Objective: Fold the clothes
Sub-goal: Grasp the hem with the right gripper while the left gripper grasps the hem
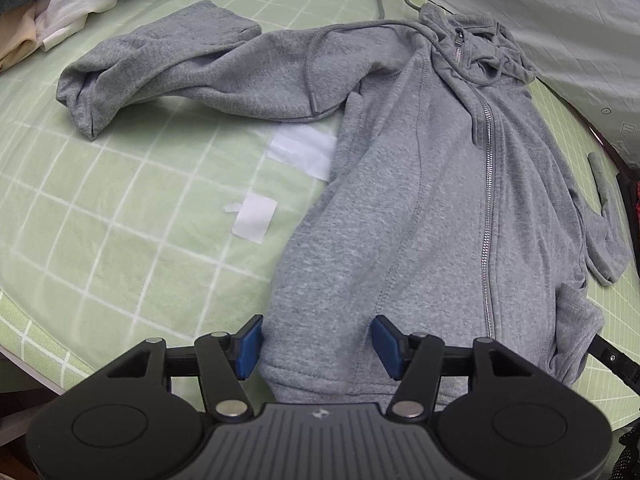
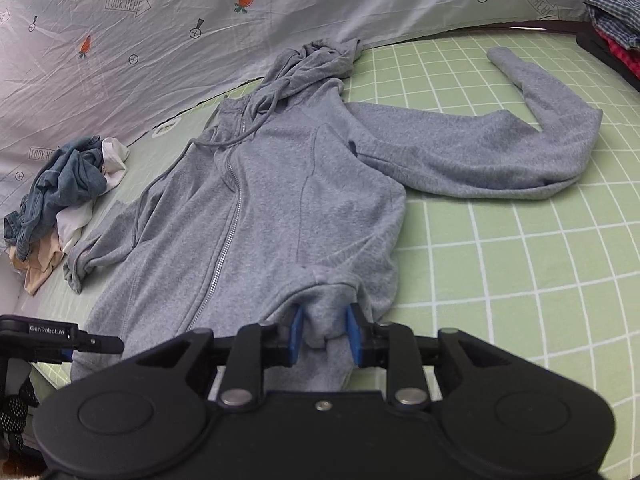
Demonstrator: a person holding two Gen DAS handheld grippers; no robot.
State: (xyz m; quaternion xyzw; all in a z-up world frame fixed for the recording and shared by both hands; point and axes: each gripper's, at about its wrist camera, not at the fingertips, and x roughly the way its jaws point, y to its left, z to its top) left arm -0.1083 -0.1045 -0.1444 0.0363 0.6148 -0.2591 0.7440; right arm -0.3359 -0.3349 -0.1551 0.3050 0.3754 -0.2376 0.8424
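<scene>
A grey zip-up hoodie (image 1: 400,200) lies front up on the green checked cover (image 1: 120,200), hood at the far end. One sleeve (image 1: 168,64) stretches out to the left. My left gripper (image 1: 318,346) stands open over the hem near the left bottom corner, its blue pads apart with flat cloth between them. In the right wrist view the hoodie (image 2: 260,208) has its other sleeve (image 2: 500,148) bent out to the right. My right gripper (image 2: 325,334) is shut on a raised bunch of the hem at the right bottom corner. The left gripper's tip (image 2: 60,340) shows at the left edge.
A pile of crumpled clothes (image 2: 68,192) lies at the far left of the cover (image 2: 520,260). Two white tape patches (image 1: 304,152) sit left of the hoodie. A grey printed sheet (image 2: 200,20) rises behind. Plaid clothes (image 2: 616,16) are stacked at the far right.
</scene>
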